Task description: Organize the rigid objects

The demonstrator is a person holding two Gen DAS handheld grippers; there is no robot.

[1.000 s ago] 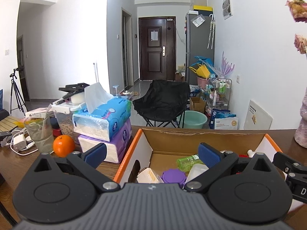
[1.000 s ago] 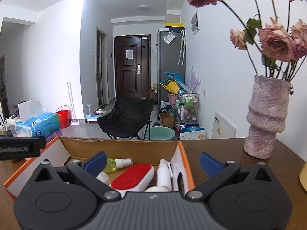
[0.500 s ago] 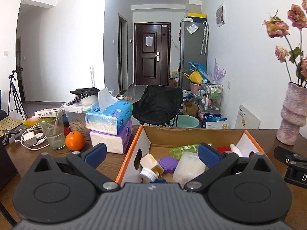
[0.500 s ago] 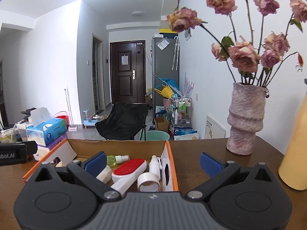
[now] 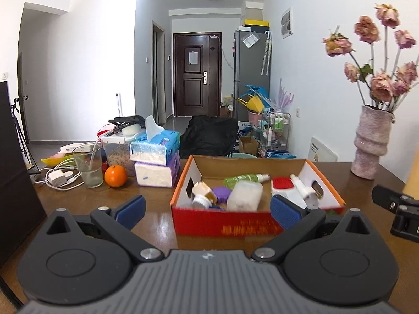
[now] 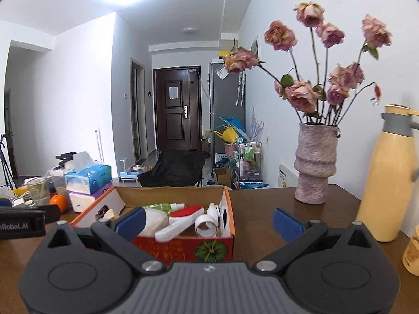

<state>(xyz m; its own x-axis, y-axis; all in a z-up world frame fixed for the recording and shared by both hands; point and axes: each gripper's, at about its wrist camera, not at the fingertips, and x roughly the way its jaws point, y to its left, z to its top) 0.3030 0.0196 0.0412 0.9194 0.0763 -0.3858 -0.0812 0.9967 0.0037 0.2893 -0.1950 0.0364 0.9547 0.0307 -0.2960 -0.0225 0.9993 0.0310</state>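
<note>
A big brown bench (image 5: 157,225) holds everything here. In the middle of it sits a cardboard box (image 5: 225,226) with a red front and orange rim, and the small hard things are inside it. The left gripper (image 5: 207,210) hangs in front of the box with its jaws spread wide and nothing between them. The right gripper (image 6: 208,221) is near the box's right end, and it is wide open and empty too. To the right stands a pink vase (image 6: 314,162) with dried roses, well apart from the box, and beside it a tall yellow flask (image 6: 385,178). On the left are two tissue packs (image 5: 155,159) stacked up, then a glass (image 5: 89,164) and an orange (image 5: 115,175) close together. Inside the box lie a cloudy white tub (image 5: 244,193), a red brush (image 5: 282,184), a green spray bottle (image 5: 244,177), a roll of tape (image 6: 206,225) and a purple lid (image 5: 221,193). A blue thing near the front wall is too hidden to tell.
</note>
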